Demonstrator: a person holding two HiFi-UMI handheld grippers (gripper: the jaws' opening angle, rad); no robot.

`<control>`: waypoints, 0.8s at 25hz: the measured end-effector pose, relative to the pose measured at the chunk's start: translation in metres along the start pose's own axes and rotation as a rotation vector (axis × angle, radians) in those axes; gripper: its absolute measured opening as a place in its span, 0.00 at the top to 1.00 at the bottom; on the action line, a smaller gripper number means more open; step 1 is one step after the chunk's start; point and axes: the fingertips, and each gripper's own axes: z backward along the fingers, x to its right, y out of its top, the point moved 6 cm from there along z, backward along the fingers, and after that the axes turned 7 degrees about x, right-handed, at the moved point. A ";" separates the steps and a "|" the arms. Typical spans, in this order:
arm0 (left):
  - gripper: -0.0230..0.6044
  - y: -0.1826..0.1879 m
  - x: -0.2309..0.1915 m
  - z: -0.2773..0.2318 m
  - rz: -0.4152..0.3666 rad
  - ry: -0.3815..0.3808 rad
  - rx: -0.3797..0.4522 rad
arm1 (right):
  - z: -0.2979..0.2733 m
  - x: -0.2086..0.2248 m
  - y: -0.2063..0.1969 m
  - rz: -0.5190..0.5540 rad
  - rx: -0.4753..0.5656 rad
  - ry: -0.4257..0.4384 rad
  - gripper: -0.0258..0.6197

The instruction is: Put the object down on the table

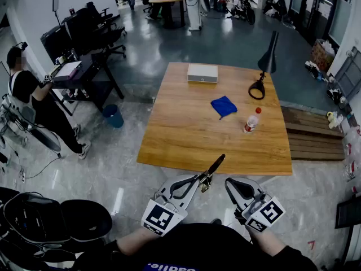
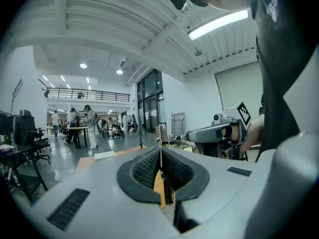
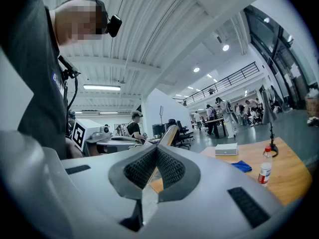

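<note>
The left gripper (image 1: 202,178) has its fingers (image 2: 144,171) closed on a thin, dark, stick-like object (image 1: 214,165), which is pinched near its lower end and juts out past the fingertips. In the head view the object slants up and to the right, and its far tip just overlaps the near edge of the wooden tabletop (image 1: 186,123). It is held in the air and does not rest on the wood. In the left gripper view the two ribbed pads meet along a straight line with a narrow strip of the object (image 2: 162,133) caught between them, its end showing just above the tips. What kind of tool it is cannot be made out. The right gripper (image 1: 227,182) hangs just beside the left one, a little to its right and also short of the near edge. Its fingers (image 3: 172,168) are pressed together at the tips with nothing between them. In the right gripper view the object (image 3: 169,133) shows as a pale bar beyond the closed tips, apart from them. On the tabletop, well away from both grippers, a plastic bottle (image 1: 252,121) with a red cap stands upright toward the right edge. A blue cloth (image 1: 224,106) lies near it toward the middle. A flat white box (image 1: 202,73) sits at the far edge, and a black desk lamp (image 1: 265,66) stands at the far right corner.
</note>
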 end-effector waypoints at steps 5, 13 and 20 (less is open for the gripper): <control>0.94 0.002 -0.006 -0.007 -0.002 0.000 0.002 | -0.005 0.008 0.003 0.003 -0.003 0.001 0.95; 0.94 -0.003 -0.004 -0.011 -0.007 -0.003 -0.016 | -0.003 0.013 0.001 -0.006 -0.004 0.001 0.95; 0.94 -0.012 -0.002 -0.025 -0.058 0.010 -0.063 | -0.002 0.024 -0.003 -0.036 0.000 0.033 0.95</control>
